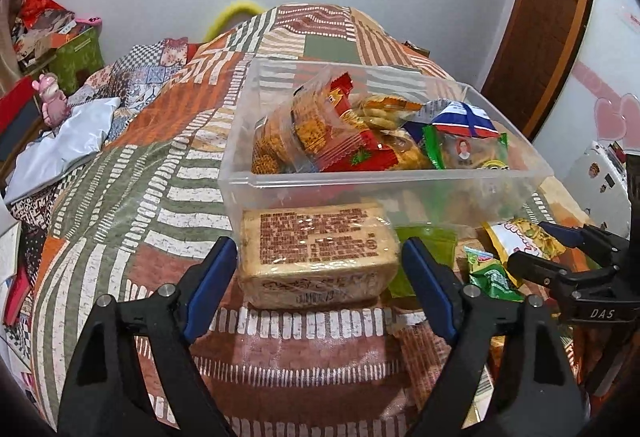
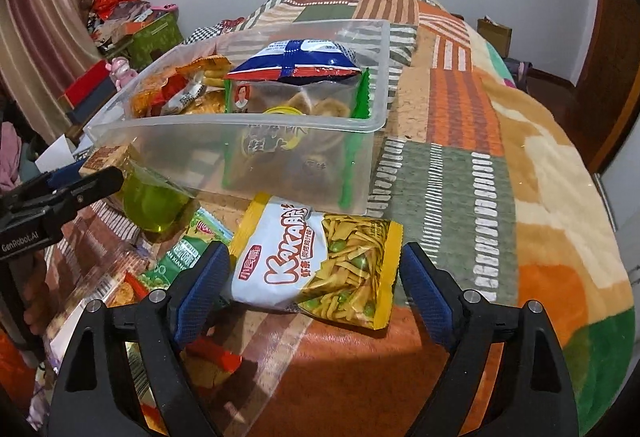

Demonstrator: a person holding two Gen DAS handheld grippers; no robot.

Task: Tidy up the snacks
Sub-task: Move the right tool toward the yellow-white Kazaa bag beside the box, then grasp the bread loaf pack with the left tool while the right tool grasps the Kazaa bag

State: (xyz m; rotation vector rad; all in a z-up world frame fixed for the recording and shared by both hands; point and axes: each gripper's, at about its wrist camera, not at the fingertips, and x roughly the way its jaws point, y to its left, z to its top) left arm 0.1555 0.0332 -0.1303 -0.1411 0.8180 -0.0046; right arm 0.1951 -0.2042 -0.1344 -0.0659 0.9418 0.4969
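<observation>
A clear plastic box (image 1: 384,181) stands on the patchwork bed and holds several snack packs: red biscuit packets (image 1: 344,153), a blue-white bag (image 2: 296,63) and a green-edged bag (image 2: 280,105). Just in front of it lies a tan biscuit block (image 1: 316,257) in clear wrap. My left gripper (image 1: 320,261) is open, one pad close beside each end of the block. In the right wrist view a yellow-and-white KAKA chip bag (image 2: 316,269) lies in front of the box (image 2: 232,121). My right gripper (image 2: 316,265) is open, its pads on either side of that bag.
Loose green snack packs (image 1: 494,275) and a green jelly pouch (image 2: 152,201) lie between the two grippers. The blanket (image 2: 460,173) drops away at the bed's right edge. Boxes and clutter (image 1: 60,49) fill the far left; a wooden door (image 1: 548,17) stands at the right.
</observation>
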